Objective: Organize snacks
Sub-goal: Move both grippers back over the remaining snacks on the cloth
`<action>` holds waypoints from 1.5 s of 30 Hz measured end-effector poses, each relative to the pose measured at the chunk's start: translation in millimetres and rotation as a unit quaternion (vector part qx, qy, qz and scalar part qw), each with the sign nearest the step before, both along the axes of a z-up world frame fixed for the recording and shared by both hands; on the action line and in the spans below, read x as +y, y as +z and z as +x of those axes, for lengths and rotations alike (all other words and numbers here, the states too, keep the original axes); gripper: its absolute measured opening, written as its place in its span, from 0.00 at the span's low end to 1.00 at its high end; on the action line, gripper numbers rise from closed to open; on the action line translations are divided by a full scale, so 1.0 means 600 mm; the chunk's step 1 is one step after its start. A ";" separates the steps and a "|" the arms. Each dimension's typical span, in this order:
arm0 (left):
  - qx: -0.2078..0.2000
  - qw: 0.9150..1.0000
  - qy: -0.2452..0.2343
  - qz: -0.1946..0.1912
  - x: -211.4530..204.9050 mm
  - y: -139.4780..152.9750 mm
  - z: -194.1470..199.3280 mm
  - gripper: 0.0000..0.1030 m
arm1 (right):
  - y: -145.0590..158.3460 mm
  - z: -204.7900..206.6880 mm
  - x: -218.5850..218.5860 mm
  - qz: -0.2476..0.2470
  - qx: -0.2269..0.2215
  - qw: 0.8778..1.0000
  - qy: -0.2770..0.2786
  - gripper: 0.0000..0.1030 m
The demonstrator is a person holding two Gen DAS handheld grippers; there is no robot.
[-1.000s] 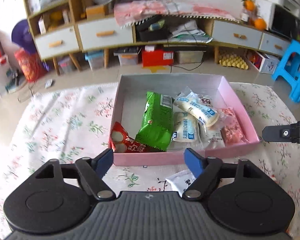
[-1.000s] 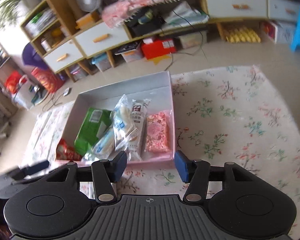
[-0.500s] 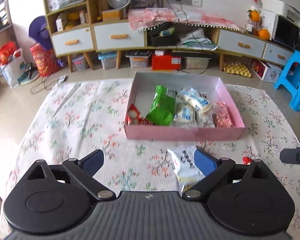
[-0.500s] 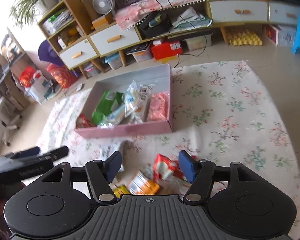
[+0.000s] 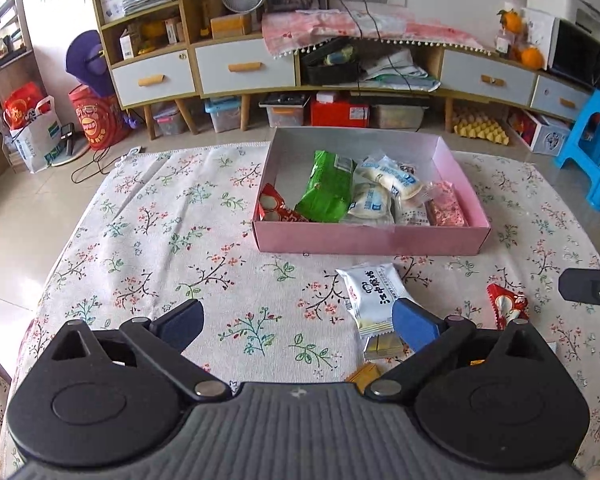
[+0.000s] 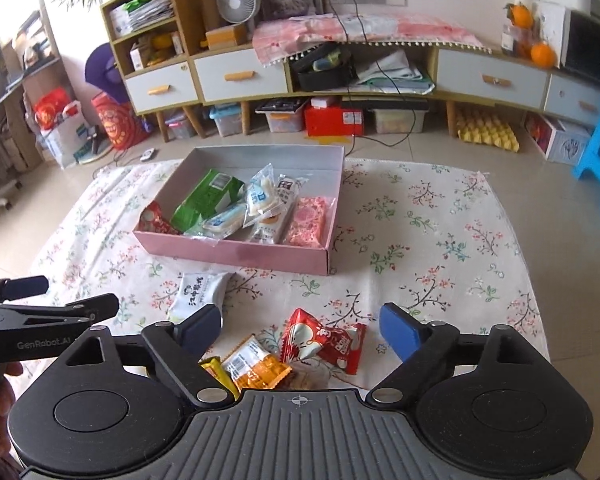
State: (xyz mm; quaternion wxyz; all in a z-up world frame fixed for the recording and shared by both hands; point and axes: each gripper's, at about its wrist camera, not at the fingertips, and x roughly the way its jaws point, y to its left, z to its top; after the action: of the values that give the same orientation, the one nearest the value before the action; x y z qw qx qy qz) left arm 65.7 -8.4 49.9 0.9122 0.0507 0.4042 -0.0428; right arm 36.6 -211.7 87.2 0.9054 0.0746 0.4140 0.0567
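A pink box [image 5: 372, 240] [image 6: 236, 254] on the floral cloth holds a green packet [image 5: 326, 192], white packets [image 5: 388, 178], a pink bar [image 5: 446, 204] and a red packet [image 5: 274, 210]. In front of it lie a white snack packet [image 5: 374, 292] [image 6: 198, 290], a red packet [image 6: 324, 340] [image 5: 506, 304], an orange packet [image 6: 256, 368] and a yellow one [image 6: 216, 368]. My left gripper [image 5: 298, 320] is open and empty, the white packet by its right finger. My right gripper [image 6: 300, 328] is open and empty above the red packet.
The floral cloth [image 5: 160, 240] covers a low table. Behind it stand a wooden cabinet with drawers [image 5: 244, 66], storage boxes [image 5: 338, 112] on the floor and a blue stool [image 5: 596, 140] at the right. The left gripper also shows at the left edge of the right wrist view [image 6: 44, 312].
Both grippers have pulled back from the pink box and risen, and both have opened wider. Loose packets in front of the box have come into view.
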 end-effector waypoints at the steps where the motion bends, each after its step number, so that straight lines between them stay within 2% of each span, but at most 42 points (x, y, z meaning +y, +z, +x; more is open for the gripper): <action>1: 0.000 1.000 0.000 -0.001 0.000 0.000 -0.002 0.98 | -0.001 0.000 0.000 -0.002 0.002 1.000 0.000 0.86; 18: 0.001 1.000 -0.008 0.013 -0.007 -0.004 -0.011 0.98 | -0.014 0.004 0.017 -0.027 0.020 0.999 0.018 0.86; 24: 0.000 1.000 -0.011 0.021 -0.008 -0.006 -0.012 0.98 | -0.035 0.009 0.024 -0.073 0.036 0.997 0.016 0.87; 36: -0.053 0.995 -0.041 0.076 -0.034 0.001 -0.030 0.99 | -0.049 0.013 0.021 -0.084 0.049 0.995 0.015 0.87; 45: -0.043 0.994 -0.059 0.084 -0.046 -0.010 -0.027 0.99 | -0.060 0.014 0.023 -0.097 0.060 0.993 0.020 0.87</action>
State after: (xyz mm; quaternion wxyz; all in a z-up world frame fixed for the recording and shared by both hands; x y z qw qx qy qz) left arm 49.6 -35.9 43.7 0.9172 0.1526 0.3629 -0.0604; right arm 45.2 -197.8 51.1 0.8806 -0.0182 0.4725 0.0298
